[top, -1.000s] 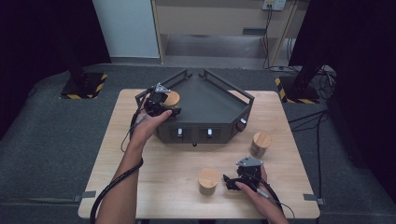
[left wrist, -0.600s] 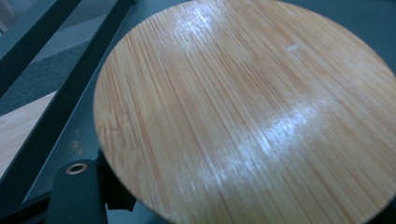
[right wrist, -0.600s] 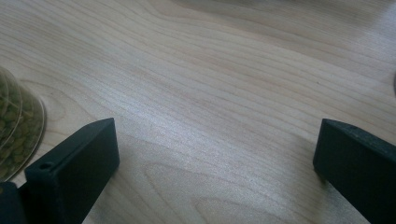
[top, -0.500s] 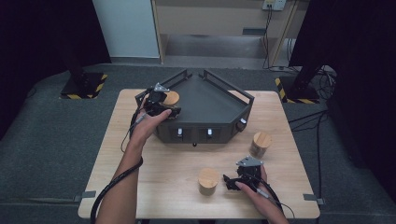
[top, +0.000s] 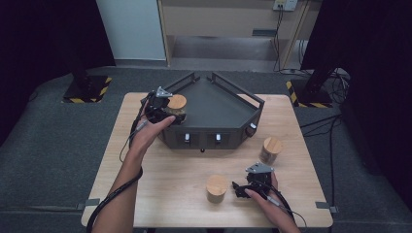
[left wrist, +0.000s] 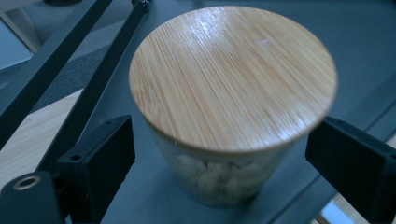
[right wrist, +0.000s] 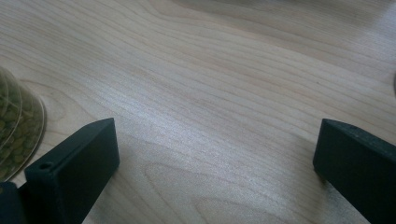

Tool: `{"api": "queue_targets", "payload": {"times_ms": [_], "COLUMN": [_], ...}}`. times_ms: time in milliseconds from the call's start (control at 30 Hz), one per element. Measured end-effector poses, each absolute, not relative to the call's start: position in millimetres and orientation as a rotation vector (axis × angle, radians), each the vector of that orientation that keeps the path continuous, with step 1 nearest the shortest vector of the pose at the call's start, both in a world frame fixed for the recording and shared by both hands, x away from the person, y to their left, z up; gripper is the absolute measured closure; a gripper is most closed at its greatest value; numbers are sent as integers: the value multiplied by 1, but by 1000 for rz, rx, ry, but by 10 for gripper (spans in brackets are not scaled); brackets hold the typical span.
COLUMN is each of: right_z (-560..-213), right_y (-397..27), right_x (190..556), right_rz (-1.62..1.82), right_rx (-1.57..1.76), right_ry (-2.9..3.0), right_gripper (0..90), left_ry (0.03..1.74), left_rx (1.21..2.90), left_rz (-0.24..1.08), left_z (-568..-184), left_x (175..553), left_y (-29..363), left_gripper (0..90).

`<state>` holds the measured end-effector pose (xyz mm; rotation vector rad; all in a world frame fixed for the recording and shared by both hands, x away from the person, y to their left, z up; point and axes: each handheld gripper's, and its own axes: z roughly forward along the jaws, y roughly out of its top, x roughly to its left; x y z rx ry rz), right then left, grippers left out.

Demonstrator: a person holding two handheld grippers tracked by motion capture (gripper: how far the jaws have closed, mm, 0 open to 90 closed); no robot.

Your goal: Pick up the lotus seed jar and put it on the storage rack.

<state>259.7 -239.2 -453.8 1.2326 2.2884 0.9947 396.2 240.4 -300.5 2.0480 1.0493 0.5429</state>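
Standing on the dark tray [top: 228, 114] near its left rail, the jar [left wrist: 224, 116] is sitting between the jaws of the left gripper [top: 163, 109], a gap showing at each side of it. Those jaws have just been opening, and they are now standing spread, clear of the glass. Its bamboo lid [left wrist: 233, 77] is lying above the jaw tips, pale contents showing through the glass below.

The right gripper [top: 252, 184] is resting low over the worktop [right wrist: 224, 84], jaws spread with bare wood between them. A second jar [right wrist: 16, 128] of green bits is standing just outside one jaw. A third jar [top: 270, 149] is standing farther off, beside the tray.
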Motion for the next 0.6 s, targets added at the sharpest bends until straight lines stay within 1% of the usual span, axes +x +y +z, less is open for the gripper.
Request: {"api": "queue_targets", "payload": {"times_ms": [267, 600], "right_z": [-454, -454], "right_y": [-239, -239], "right_x": [260, 260], "right_rz": [995, 994], "right_rx": [1233, 1234], "right_ry": [2289, 2289], "right_gripper": [4, 4], "left_ry": [1035, 1036], "left_rx": [2033, 2034], "left_rz": [559, 561], "left_z": [-297, -298], "left_x": [374, 359], "left_y": [248, 251], "left_gripper": [67, 65]}}
